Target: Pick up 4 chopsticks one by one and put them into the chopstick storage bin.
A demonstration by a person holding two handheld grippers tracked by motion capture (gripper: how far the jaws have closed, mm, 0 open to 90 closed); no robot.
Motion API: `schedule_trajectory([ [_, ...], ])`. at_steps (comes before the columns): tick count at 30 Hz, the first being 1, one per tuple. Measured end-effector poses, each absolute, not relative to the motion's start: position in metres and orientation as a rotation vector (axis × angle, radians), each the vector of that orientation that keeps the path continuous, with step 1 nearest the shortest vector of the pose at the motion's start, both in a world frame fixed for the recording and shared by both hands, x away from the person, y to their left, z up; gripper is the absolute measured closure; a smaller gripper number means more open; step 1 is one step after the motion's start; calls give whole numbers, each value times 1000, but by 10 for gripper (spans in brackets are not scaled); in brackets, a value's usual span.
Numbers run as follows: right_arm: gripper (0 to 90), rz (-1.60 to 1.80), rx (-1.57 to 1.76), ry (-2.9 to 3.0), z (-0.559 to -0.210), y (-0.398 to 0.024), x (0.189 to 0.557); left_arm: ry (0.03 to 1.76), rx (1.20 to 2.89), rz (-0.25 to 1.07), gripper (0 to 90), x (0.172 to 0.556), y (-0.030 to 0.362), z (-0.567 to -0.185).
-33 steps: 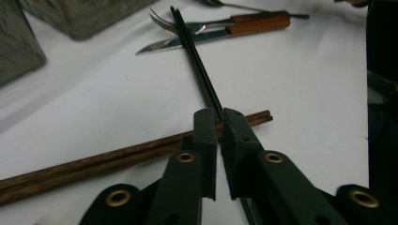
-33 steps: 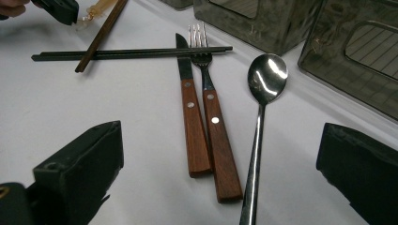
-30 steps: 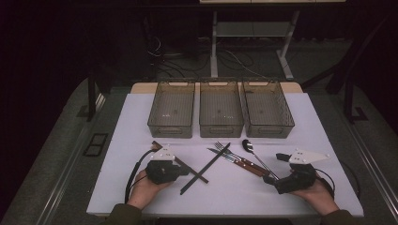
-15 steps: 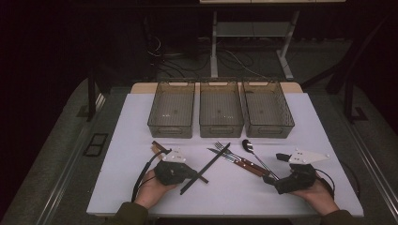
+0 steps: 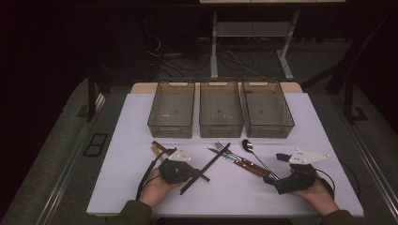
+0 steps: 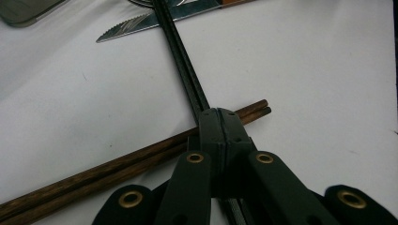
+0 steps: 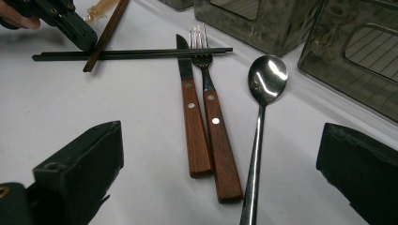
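Note:
A pair of black chopsticks (image 5: pixel 213 161) lies slantwise on the white table top (image 5: pixel 300 126), crossing a pair of brown chopsticks (image 5: pixel 157 146). My left gripper (image 5: pixel 197 174) is shut, its tips (image 6: pixel 219 117) down right over that crossing, with the black chopsticks (image 6: pixel 180 56) running out from under them. A knife (image 7: pixel 190 122) and a fork (image 7: pixel 218 140) with wooden handles lie side by side, and a steel spoon (image 7: pixel 267 77) lies to their right. My right gripper (image 7: pixel 220 140) stands wide open just short of their handles, with nothing between its jaws.
Three see-through bins (image 5: pixel 171 110) (image 5: pixel 220 110) (image 5: pixel 268 110) stand in a row at the back of the table, all without contents. The black chopsticks' far end rests across the knife blade (image 6: pixel 136 23) and the fork. Dark floor surrounds the table.
My left gripper has slid to the right along the table, up to where the two pairs of chopsticks cross. The right gripper has held still.

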State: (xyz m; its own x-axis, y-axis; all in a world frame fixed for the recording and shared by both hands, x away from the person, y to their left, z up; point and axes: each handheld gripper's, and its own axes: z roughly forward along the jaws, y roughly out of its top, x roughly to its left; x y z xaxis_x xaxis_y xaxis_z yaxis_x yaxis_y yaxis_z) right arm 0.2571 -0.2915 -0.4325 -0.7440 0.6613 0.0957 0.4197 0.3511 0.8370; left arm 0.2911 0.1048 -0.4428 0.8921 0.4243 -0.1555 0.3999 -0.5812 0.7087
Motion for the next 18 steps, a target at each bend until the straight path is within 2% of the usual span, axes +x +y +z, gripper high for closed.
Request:
schedule_trajectory([
  [18,12,1342,963,2354,-432,-291,257,573,2249,58,891,302,93,-441],
])
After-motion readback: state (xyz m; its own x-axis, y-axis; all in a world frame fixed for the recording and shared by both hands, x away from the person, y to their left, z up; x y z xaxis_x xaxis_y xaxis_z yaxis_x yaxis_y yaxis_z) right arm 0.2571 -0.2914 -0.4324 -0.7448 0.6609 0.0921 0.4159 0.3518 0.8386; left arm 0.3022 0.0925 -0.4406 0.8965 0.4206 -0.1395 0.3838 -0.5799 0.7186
